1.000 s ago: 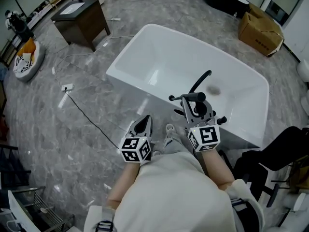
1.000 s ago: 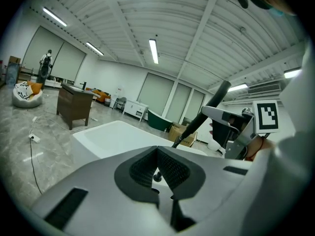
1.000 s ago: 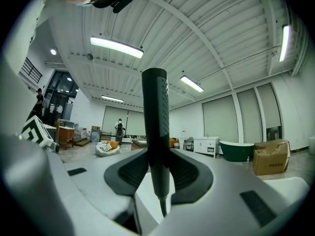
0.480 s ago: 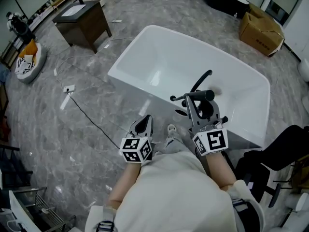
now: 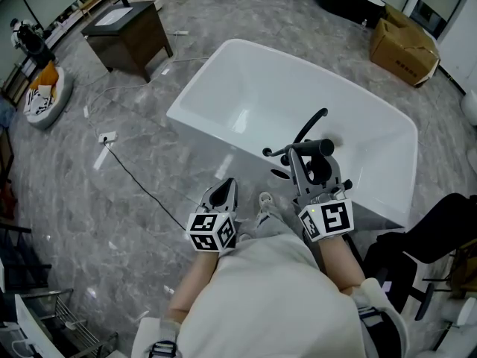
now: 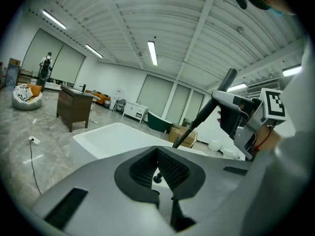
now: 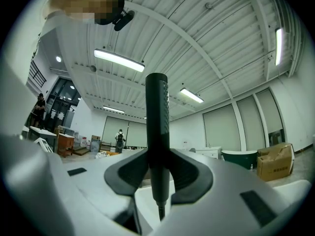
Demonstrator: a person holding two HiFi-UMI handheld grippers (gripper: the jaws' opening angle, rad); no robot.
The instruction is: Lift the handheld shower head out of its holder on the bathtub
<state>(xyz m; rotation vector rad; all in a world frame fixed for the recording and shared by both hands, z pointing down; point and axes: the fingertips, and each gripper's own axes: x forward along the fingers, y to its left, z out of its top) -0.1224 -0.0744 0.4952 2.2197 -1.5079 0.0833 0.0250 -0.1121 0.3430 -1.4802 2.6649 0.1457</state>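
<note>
Your right gripper (image 5: 311, 159) has risen above the bathtub (image 5: 253, 88) rim, clenched on the shower head (image 7: 156, 112). Its hose (image 6: 183, 134) could snag. Your left gripper (image 5: 220, 194) idles closed.

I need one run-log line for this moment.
right gripper: shut on shower head | left gripper: shut, empty | place: at bathtub near edge

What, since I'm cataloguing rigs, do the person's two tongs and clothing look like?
Both tools have grey bodies. The left tongs and right tongs end in black, finely ribbed pads shaped into a V notch. Each carries a white cube printed with black square markers. No cables show. The person wears a pale top whose sleeves leave the forearms bare.
</note>
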